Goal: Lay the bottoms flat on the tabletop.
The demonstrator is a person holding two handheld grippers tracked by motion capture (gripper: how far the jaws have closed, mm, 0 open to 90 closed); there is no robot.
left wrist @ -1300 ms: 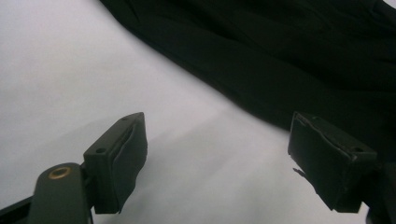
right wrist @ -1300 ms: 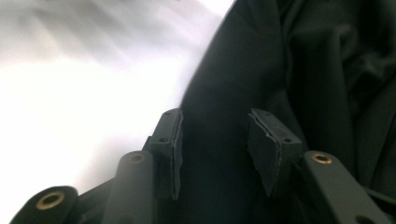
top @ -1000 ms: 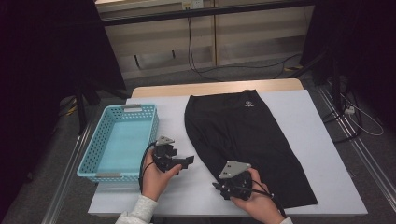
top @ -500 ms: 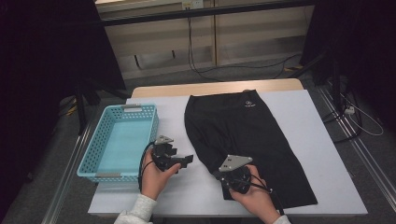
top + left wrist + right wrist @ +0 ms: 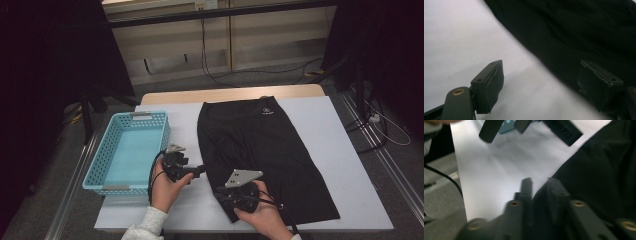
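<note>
Across the middle of the white surface (image 5: 320, 125) lies a black fabric garment (image 5: 265, 155), spread flat from the far edge toward the near edge. At its near left corner the right gripper (image 5: 537, 187) has its jaws nearly together on the garment's hem, having just been opening slightly with cloth between them. Beside the light blue plastic basket (image 5: 127, 150) near the left edge, the left gripper (image 5: 541, 82) hovers with jaws wide apart and empty over the garment's left border.

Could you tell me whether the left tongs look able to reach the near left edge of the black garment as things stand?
Probably yes: the left tongs stand open beside the black garment, with bare table between them.
</note>
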